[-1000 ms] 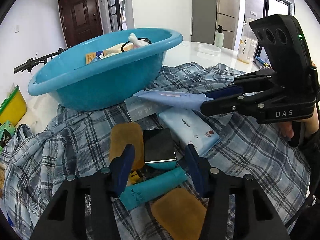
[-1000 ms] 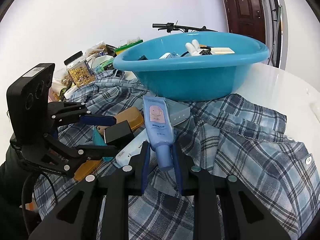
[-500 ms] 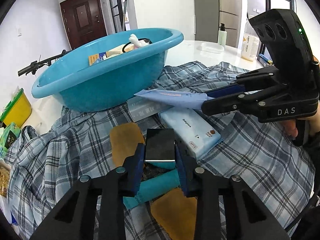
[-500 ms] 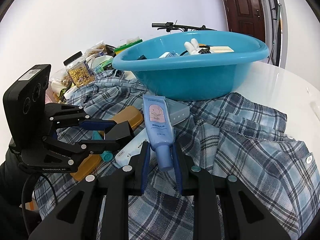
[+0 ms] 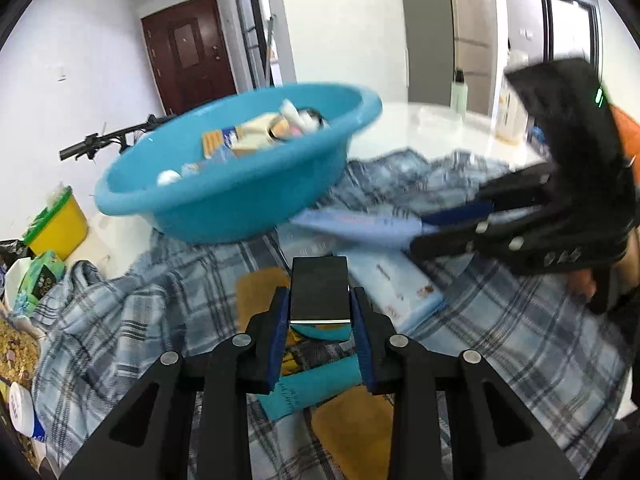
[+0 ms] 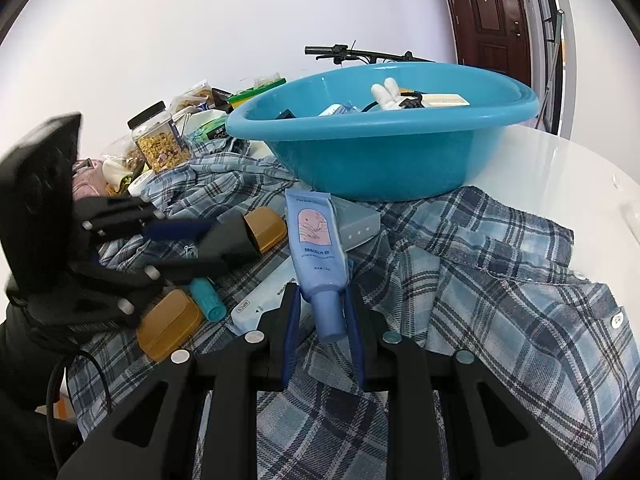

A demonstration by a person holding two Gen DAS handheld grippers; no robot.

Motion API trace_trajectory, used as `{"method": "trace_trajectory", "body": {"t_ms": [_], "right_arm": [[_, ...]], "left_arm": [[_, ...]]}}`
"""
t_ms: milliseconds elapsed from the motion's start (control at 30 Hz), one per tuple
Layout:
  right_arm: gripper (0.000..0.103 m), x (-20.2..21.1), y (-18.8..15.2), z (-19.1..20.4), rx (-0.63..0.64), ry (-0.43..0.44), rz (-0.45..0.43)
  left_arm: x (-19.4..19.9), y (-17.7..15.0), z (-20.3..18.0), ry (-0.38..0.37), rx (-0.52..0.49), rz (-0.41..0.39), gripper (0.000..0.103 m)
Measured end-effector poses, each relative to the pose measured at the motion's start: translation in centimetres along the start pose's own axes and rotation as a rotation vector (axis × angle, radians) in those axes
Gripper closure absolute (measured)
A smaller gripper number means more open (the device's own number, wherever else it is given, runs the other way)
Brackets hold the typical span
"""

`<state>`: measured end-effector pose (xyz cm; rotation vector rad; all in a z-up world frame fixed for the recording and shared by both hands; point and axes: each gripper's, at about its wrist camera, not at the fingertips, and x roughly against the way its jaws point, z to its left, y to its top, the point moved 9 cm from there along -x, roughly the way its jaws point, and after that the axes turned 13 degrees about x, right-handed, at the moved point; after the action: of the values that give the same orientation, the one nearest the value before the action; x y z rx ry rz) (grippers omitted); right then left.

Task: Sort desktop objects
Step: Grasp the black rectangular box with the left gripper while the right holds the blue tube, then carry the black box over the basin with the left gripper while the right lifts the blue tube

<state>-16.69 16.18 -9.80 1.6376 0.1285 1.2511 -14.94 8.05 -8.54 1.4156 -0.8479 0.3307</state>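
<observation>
Left gripper clamping a black box above the plaid shirt, right gripper gripping a blue tube, basin sitting behind.

A smooth, glossy plastic finish is shown by the blue basin. Woven plaid cloth is seen in the shirt, soft and matt. The black box looks smooth with a dull sheen, and the pale blue tube appears of satin plastic.
</observation>
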Motion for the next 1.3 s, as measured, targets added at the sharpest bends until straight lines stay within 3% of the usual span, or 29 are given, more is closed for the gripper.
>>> {"method": "trace_trajectory", "body": {"t_ms": [267, 500, 633, 800, 867, 1300], "right_arm": [[0.082, 0.3, 0.0, 0.1, 0.004, 0.003, -0.007], [0.082, 0.7, 0.3, 0.3, 0.019, -0.004, -0.025], [0.082, 0.7, 0.5, 0.1, 0.018, -0.002, -0.031], [0.082, 0.9, 0.5, 0.2, 0.016, -0.004, -0.038], [0.082, 0.9, 0.5, 0.2, 0.018, -0.004, -0.038], [0.082, 3.0, 1.3, 0.3, 0.041, -0.048, -0.070]], "left_arm": [[3.4, 2.4, 1.8, -0.007, 0.093, -0.066, 0.071], [6.2, 7.3, 2.3, -0.026, 0.125, -0.170, 0.071], [6.2, 10.9, 2.7, -0.048, 0.170, -0.206, 0.071], [4.1, 14.1, 3.7, -0.005, 0.181, -0.221, 0.071], [2.6, 14.5, 4.7, 0.050, 0.181, -0.226, 0.071], [-0.1, 13.3, 5.8, 0.008, 0.227, -0.193, 0.071]]}}
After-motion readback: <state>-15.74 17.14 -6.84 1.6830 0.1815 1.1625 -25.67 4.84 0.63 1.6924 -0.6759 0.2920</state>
